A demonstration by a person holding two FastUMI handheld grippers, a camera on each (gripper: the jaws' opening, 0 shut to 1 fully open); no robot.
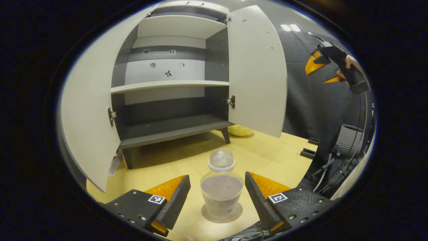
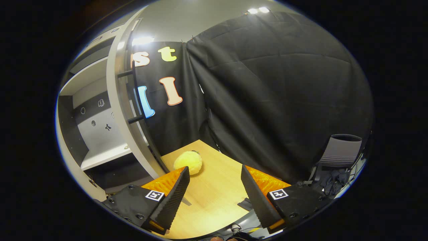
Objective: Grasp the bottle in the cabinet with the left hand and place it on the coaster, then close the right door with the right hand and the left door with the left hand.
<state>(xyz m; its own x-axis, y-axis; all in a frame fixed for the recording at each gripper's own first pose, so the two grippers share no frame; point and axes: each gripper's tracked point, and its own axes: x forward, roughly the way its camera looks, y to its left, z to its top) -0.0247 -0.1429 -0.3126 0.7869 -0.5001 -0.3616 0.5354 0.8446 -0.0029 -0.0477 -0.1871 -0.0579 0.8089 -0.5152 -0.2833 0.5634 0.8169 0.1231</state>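
On the coaster (image 1: 222, 214) in front of the cabinet (image 1: 167, 87) stands the bottle (image 1: 221, 187), L gripper (image 1: 217, 194) spread wide w/ fingers clear of it, R gripper (image 2: 214, 190) released, both doors open.

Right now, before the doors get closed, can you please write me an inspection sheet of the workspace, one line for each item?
Surface: wooden table, bare around the coaster.
Job's things: bottle stands upright on the coaster; cabinet shelves hold nothing; left door and right door are both open.
Clutter: yellow soft object on the table beside the cabinet, behind the right door.
Grippers: left tongs open, one finger on each side of the bottle, not touching it; right tongs open and empty, held up near the right door.
Cables: some at the table's near edge and by the right side.
Surroundings: black cloth wall, grey bin, ceiling lights.
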